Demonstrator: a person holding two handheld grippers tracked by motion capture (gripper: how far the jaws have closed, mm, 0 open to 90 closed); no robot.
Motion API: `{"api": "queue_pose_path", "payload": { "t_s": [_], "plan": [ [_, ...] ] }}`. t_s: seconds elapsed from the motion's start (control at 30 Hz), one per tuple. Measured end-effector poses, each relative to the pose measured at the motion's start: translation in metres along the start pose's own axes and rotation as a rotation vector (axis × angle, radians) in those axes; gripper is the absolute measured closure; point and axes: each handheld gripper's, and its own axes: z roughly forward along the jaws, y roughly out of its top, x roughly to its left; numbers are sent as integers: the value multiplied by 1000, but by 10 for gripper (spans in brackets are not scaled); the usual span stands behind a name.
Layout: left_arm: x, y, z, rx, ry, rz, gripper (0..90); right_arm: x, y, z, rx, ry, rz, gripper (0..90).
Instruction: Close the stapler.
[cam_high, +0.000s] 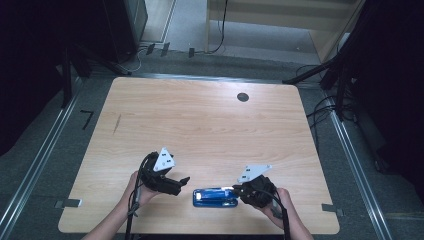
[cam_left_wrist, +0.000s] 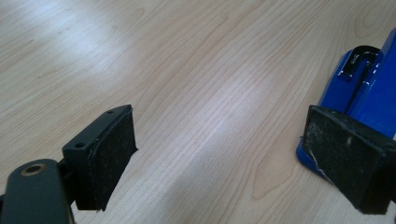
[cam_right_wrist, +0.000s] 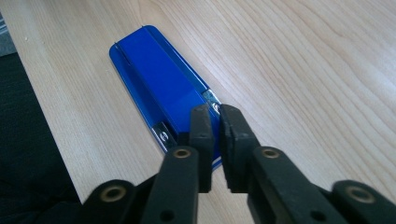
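Note:
A blue stapler (cam_high: 215, 196) lies flat near the front edge of the wooden table (cam_high: 200, 120), lengthwise left to right. My right gripper (cam_high: 239, 192) sits at its right end. In the right gripper view the jaws (cam_right_wrist: 217, 116) are pinched almost together over the near end of the stapler (cam_right_wrist: 159, 74), with only a thin slit between them. My left gripper (cam_high: 182, 182) hovers just left of the stapler and is open. In the left gripper view its pads (cam_left_wrist: 112, 154) stand wide apart over bare wood, and the stapler (cam_left_wrist: 369, 88) lies just beyond the right-hand pad.
A dark round grommet hole (cam_high: 243, 97) sits near the table's far edge. Bare wood stretches beyond the stapler. The table's front edge runs just below both hands. Cables and dark stands lie on the floor around the table.

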Motion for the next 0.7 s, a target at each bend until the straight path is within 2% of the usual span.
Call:
{"api": "queue_pose_path", "payload": {
  "t_s": [0.1, 0.2, 0.27, 0.33, 0.47, 0.53, 0.7],
  "plan": [
    [0, 0, 1, 7, 11, 1, 86, 0, 2, -6, -49, -8, -13, 787],
    [1, 0, 1, 12, 19, -7, 81, -1, 3, -10, -44, -51, -16, 673],
    [1, 0, 1, 20, 29, -3, 79, -6, 1, -11, -44, -67, 17, 552],
    [1, -1, 2, 21, 29, -6, 76, -11, -1, -11, -36, -97, 27, 446],
    [3, -2, 1, 26, 41, -5, 72, -23, -7, -14, -39, -134, 69, 325],
    [5, -3, 1, 24, 47, -9, 72, -29, -11, -17, -46, -142, 94, 231],
    [10, -6, 1, 30, 65, -23, 72, -42, -18, -24, -59, -217, 142, 144]
  ]
}}
